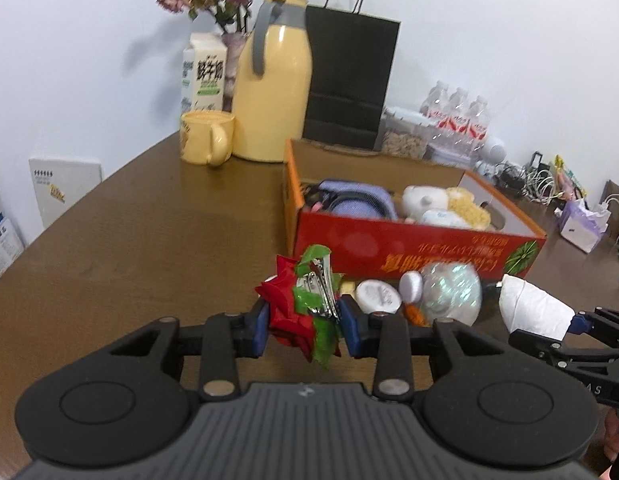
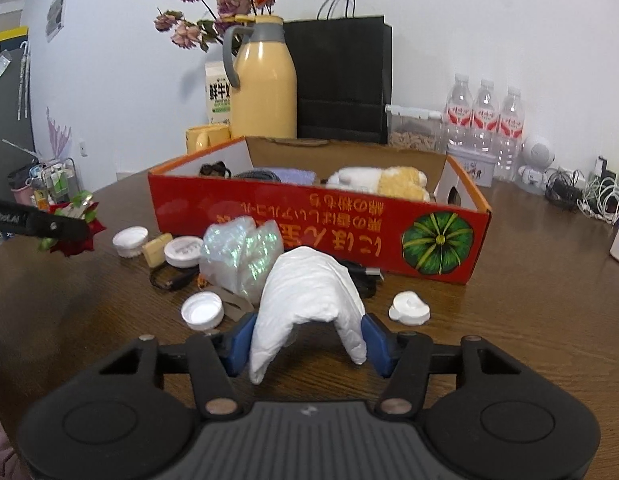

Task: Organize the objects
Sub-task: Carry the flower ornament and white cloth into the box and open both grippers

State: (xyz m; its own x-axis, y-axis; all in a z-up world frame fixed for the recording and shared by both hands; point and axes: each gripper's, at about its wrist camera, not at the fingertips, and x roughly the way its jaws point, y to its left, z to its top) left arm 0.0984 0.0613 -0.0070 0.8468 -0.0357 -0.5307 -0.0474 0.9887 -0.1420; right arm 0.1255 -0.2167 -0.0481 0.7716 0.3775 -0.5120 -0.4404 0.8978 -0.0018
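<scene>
Left gripper [image 1: 304, 326] clamps red-green flower hair clip [image 1: 305, 308], lifted clear of tabletop [image 1: 149, 240]. Right gripper [image 2: 307, 342] pinches folded white bag [image 2: 309, 292] across fold for carrying. Red cardboard box [image 2: 309, 216] behind: likely destination.

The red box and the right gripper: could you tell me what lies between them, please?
The right wrist view shows a white bag in the right gripper, then a black cable before the red box.

Right gripper [image 2: 307, 344] fingers pinch white folded packet [image 2: 309, 300]; red box [image 2: 317, 224] behind, on table [image 2: 509, 320].
</scene>
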